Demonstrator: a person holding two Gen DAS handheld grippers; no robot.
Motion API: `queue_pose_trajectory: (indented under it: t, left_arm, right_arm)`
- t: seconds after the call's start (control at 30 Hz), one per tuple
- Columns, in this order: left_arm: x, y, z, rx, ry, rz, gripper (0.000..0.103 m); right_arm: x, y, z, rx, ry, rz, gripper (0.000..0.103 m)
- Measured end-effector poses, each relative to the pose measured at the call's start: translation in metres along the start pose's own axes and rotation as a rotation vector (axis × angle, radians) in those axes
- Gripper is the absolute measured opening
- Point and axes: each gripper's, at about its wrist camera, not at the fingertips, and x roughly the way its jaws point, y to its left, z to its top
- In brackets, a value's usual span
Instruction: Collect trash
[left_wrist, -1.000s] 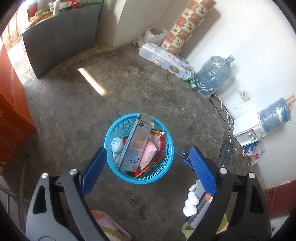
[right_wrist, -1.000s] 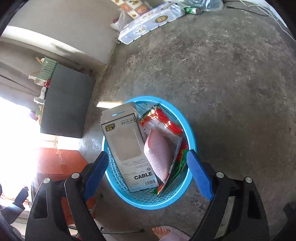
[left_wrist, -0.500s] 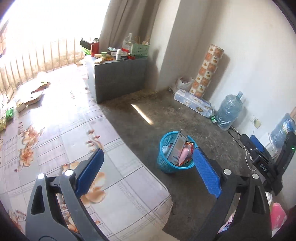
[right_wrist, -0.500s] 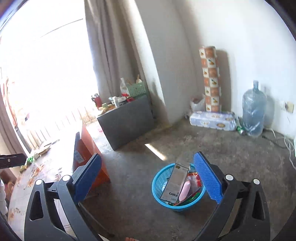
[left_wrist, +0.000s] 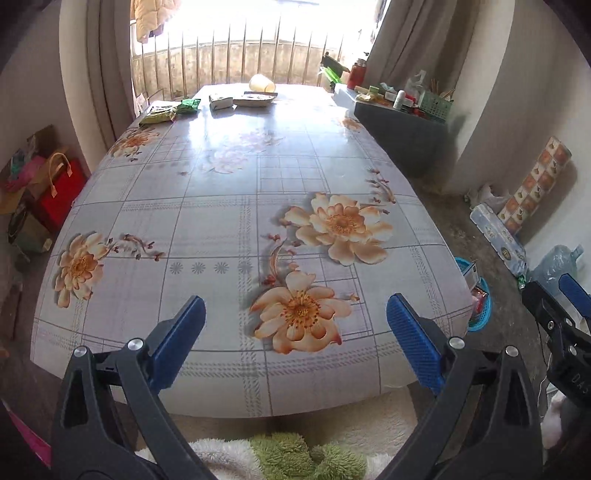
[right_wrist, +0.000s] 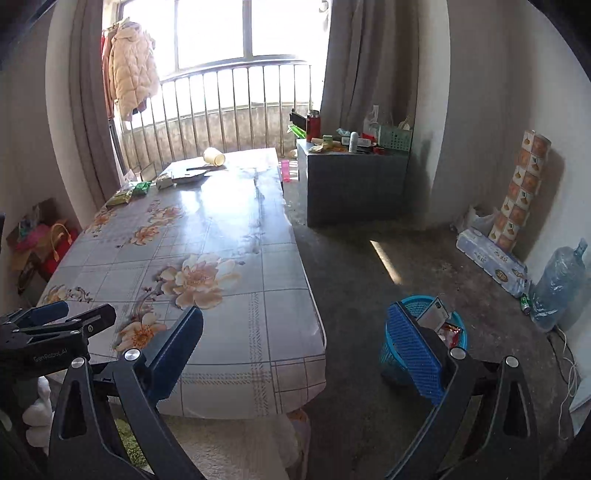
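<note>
A blue plastic basket (right_wrist: 421, 306) stands on the floor right of the table, holding a cable box (right_wrist: 436, 312) and red wrappers; it shows partly behind the table corner in the left wrist view (left_wrist: 480, 306). Trash lies at the table's far end: green packets (left_wrist: 159, 114), a small box (left_wrist: 221, 101), a plate (left_wrist: 255, 99) and a tipped cup (left_wrist: 262, 83). My left gripper (left_wrist: 295, 332) is open and empty over the near table edge. My right gripper (right_wrist: 295, 343) is open and empty, between table and basket.
The long table with a flowered cloth (left_wrist: 221, 221) fills the middle. A grey cabinet (right_wrist: 354, 184) with clutter stands at the back right. Water bottles (right_wrist: 557, 288), a paper-roll pack (right_wrist: 491, 264) and cables lie along the right wall. Bags (left_wrist: 55, 188) sit at the left.
Both grippers have swung up and away from above the basket and now face the table and window. Both stay open and empty.
</note>
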Motion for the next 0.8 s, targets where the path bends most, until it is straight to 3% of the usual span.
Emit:
queue_pose_trajectory:
  t: [0.13, 0.23, 0.8]
  left_arm:
    - [0.008, 0.005, -0.013, -0.014, 0.071, -0.008, 0.095]
    - [0.013, 0.003, -0.017, -0.027, 0.114, -0.023, 0.095]
    - [0.003, -0.005, -0.020, 0.031, 0.118, -0.012, 0.095]
  right_arm:
    - [0.014, 0.005, -0.015, 0.005, 0.152, 0.007, 0.097]
    - [0.014, 0.007, -0.026, 0.009, 0.204, 0.003, 0.097]
    - [0.020, 0.011, -0.020, -0.001, 0.225, 0.011, 0.097]
